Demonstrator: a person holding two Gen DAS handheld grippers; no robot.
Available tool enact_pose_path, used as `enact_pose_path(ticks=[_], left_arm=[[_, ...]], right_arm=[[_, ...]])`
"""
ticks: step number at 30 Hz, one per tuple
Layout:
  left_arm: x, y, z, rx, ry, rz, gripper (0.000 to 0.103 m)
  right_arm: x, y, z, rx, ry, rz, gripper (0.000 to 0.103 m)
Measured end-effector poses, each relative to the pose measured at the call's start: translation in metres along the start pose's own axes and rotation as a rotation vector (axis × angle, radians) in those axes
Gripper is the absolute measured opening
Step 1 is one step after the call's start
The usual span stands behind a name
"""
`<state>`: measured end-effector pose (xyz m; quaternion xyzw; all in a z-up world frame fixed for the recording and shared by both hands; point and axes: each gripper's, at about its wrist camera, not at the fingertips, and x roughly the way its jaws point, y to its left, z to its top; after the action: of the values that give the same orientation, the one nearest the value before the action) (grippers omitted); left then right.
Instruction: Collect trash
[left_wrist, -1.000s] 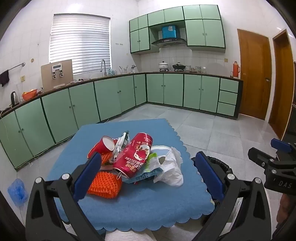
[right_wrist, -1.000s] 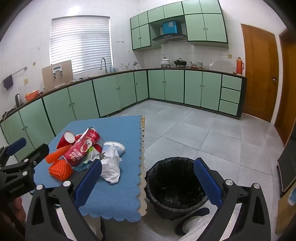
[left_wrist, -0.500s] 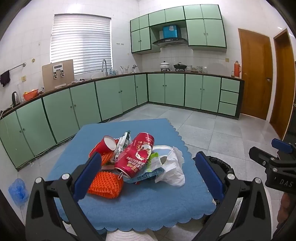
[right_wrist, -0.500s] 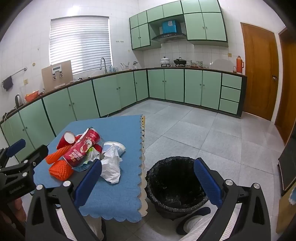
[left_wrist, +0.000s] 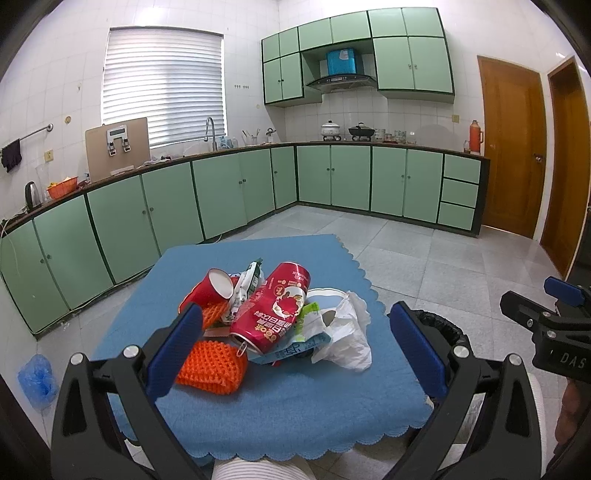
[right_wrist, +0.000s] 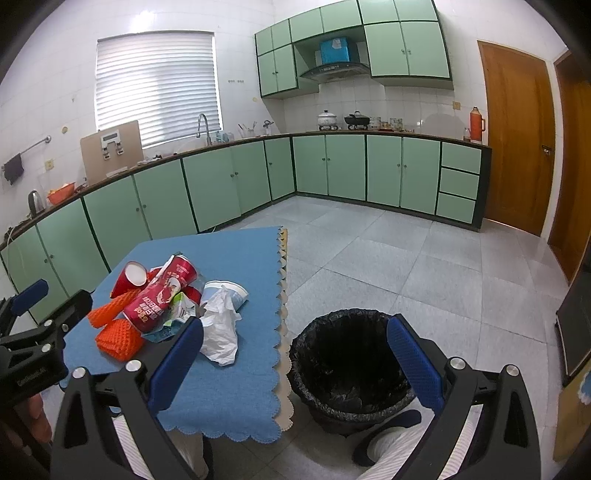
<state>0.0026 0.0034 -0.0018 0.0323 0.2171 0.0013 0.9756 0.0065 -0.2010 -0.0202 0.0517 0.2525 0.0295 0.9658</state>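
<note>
A trash pile lies on a blue-clothed table (left_wrist: 295, 398): a red can (left_wrist: 275, 308), a red paper cup (left_wrist: 208, 290), an orange foam net (left_wrist: 210, 365), a white plastic bag (left_wrist: 349, 334) and wrappers. The pile also shows in the right wrist view, with the can (right_wrist: 159, 295) and the bag (right_wrist: 221, 328). A black-lined bin (right_wrist: 349, 365) stands on the floor right of the table. My left gripper (left_wrist: 295, 347) is open and empty just short of the pile. My right gripper (right_wrist: 295, 356) is open and empty above the bin's near side.
Green cabinets (left_wrist: 221, 192) run along the left and back walls. Wooden doors (left_wrist: 513, 147) stand at the right. A blue bag (left_wrist: 37, 373) lies on the floor left of the table. A person's legs (right_wrist: 391, 443) are by the bin.
Both grippers have barely shifted; the left view has edged slightly closer to the pile. Nothing was picked up or released.
</note>
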Motion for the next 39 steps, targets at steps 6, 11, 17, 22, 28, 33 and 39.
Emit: enact_pose_path(ticks=[6, 11, 17, 22, 28, 33, 39], left_arm=[[-0.0004, -0.0002, 0.0, 0.002, 0.0, 0.001, 0.098], [0.0016, -0.0004, -0.0004, 0.002, 0.005, 0.002, 0.098], [0.002, -0.0007, -0.0005, 0.003, 0.004, 0.004, 0.098], [0.0031, -0.0006, -0.0009, 0.003, 0.003, 0.006, 0.098], [0.0054, -0.0001, -0.0004, -0.001, 0.005, 0.01, 0.098], [0.0058, -0.0002, -0.0005, -0.001, 0.005, 0.011, 0.098], [0.0059, 0.0, -0.0006, -0.001, 0.006, 0.011, 0.098]], right_arm=[[-0.0016, -0.0022, 0.0012, 0.005, 0.003, -0.001, 0.097], [-0.0016, -0.0027, 0.0016, 0.007, 0.004, 0.0, 0.097], [-0.0015, -0.0021, 0.0018, 0.005, 0.005, 0.001, 0.097], [-0.0013, -0.002, 0.0014, 0.006, 0.004, 0.001, 0.097], [-0.001, -0.0025, 0.0015, 0.006, 0.006, 0.001, 0.097], [-0.0009, -0.0023, 0.0013, 0.005, 0.005, 0.001, 0.097], [-0.0011, -0.0024, 0.0013, 0.006, 0.006, 0.002, 0.097]])
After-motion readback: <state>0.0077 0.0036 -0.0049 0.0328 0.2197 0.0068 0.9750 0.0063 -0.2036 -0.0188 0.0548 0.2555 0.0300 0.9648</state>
